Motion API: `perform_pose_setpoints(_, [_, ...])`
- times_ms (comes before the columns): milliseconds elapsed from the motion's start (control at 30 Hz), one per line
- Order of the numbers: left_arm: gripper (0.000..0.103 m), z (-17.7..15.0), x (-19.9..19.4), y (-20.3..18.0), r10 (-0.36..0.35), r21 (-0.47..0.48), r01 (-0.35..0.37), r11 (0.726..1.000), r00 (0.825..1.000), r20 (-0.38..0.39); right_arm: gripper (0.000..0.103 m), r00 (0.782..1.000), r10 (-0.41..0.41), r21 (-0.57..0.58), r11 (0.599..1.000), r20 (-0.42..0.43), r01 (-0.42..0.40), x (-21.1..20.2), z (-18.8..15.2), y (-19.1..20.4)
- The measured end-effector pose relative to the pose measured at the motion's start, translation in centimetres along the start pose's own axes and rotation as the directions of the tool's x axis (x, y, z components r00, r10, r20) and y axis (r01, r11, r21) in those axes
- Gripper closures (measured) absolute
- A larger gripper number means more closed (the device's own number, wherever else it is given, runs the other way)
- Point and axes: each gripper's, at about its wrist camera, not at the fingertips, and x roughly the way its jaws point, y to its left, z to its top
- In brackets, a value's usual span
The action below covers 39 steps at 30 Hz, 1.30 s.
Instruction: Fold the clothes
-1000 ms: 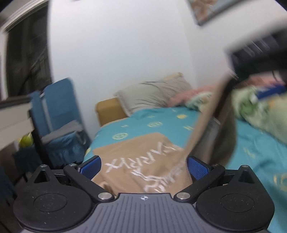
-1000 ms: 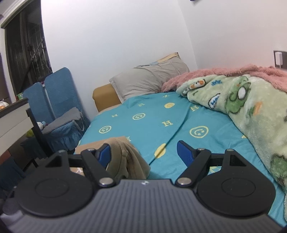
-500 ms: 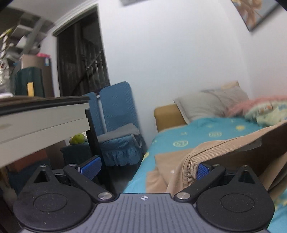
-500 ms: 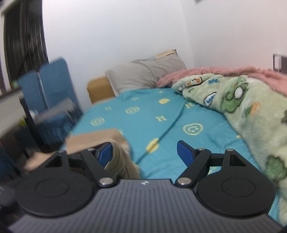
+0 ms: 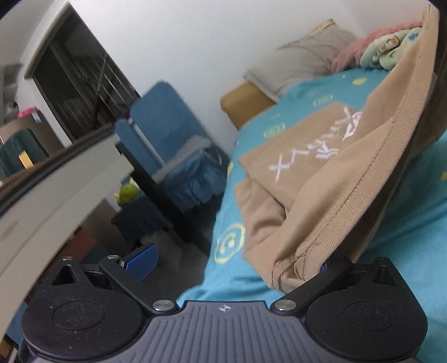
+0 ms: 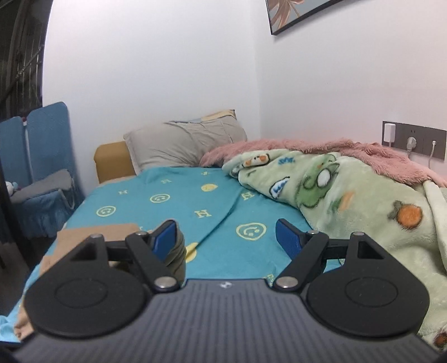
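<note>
Left gripper (image 5: pixel 232 261) spread wide, ribbed hem of the tan shirt (image 5: pixel 329 178) draped over its right finger, unpinched. Right gripper (image 6: pixel 226 236) wide too, left pad touching a bunched fold. Rest of the garment spread near the left edge of the teal bed (image 6: pixel 223 195).

The left wrist view now tilts, so the bed (image 5: pixel 391 223) slants up toward the upper right of the frame, and the tan garment (image 5: pixel 349 178) with white lettering shows again at centre right, its ribbed hem stretching from the left hand-held gripper (image 5: pixel 232 259) up to the top right corner. In the right wrist view the blur of half a second ago is gone and the right hand-held gripper (image 6: pixel 226 237) sits higher. A framed picture (image 6: pixel 296 14) now enters at the top right.
</note>
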Motion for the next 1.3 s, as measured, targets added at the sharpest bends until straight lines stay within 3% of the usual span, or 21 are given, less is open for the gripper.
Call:
perform_pose_setpoints(100, [0.0,0.6,-1.1,3.5,0.067,-0.214,-0.053,0.975,0.996,0.058,0.02,1.0,-0.014,-0.054,0.998,-0.018,0.013,0.4,-0.3,0.6])
perform_pose_setpoints(200, [0.0,1.2,-2.3,7.9,0.055,-0.433,0.001,0.901,0.991,0.118,0.019,0.993,0.009,-0.075,0.997,-0.118,-0.018,1.8,-1.3,0.9])
perform_pose_setpoints(300, [0.0,1.4,-3.0,10.0,0.057,-0.527,0.028,0.849,0.988,0.144,0.018,0.966,0.056,-0.054,0.996,-0.254,-0.072,3.6,-2.6,1.1])
perform_pose_setpoints(400, [0.0,2.1,-4.4,10.3,0.124,-0.545,-0.007,0.838,0.976,0.179,0.018,0.942,0.083,-0.003,0.996,-0.326,-0.088,4.3,-3.3,1.5])
perform_pose_setpoints(500, [0.0,4.6,-5.7,11.0,0.134,-0.533,0.001,0.846,0.968,0.214,0.018,0.982,0.013,-0.112,0.993,-0.186,-0.035,2.7,-0.9,2.6])
perform_pose_setpoints(600, [0.0,7.9,-6.6,13.1,0.128,-0.545,0.029,0.838,0.96,0.248,0.018,0.994,0.046,0.002,0.999,-0.095,-0.046,1.7,4.0,0.9])
perform_pose_setpoints(667, [0.0,10.5,-7.5,15.0,0.119,-0.565,0.054,0.823,0.957,0.264,0.018,0.996,0.074,0.048,0.996,-0.047,-0.072,0.9,7.5,0.2])
perform_pose_setpoints(767, [0.0,14.5,-9.9,18.5,0.125,-0.591,0.088,0.802,0.942,0.311,0.018,0.994,0.09,0.0,0.996,0.065,-0.09,-1.5,12.9,0.6])
perform_pose_setpoints(833, [0.0,17.1,-12.0,21.2,0.14,-0.605,0.102,0.79,0.93,0.34,0.019,0.986,0.105,0.026,0.994,0.127,-0.109,-3.4,16.6,0.2])
perform_pose_setpoints(933, [0.0,20.5,-15.1,25.9,0.134,-0.624,0.133,0.77,0.922,0.362,0.019,0.969,0.056,0.096,0.992,0.242,-0.082,-7.4,22.0,-1.7])
perform_pose_setpoints(967, [0.0,21.3,-15.8,27.4,0.102,-0.622,0.167,0.765,0.922,0.373,0.019,0.96,0.045,0.116,0.99,0.276,-0.079,-8.6,23.7,-2.4])
perform_pose_setpoints(1033, [0.002,22.2,-17.4,29.1,0.057,-0.596,0.208,0.776,0.917,0.395,0.018,0.952,0.068,0.138,0.984,0.3,-0.113,-10.8,25.4,-3.6])
perform_pose_setpoints(1133, [0.002,21.9,-19.7,28.9,0.098,-0.512,0.153,0.845,0.897,0.431,0.016,0.946,0.133,0.151,0.971,0.295,-0.184,-13.3,26.7,-5.0])
perform_pose_setpoints(1200, [0.002,20.6,-20.6,28.0,0.115,-0.463,0.115,0.879,0.891,0.44,0.016,0.949,0.223,0.133,0.957,0.222,-0.256,-13.7,25.2,-4.9])
perform_pose_setpoints(1300, [0.002,18.2,-20.9,26.6,0.124,-0.442,0.084,0.893,0.898,0.422,0.016,0.929,0.35,0.133,0.921,0.123,-0.365,-14.2,19.6,-2.5])
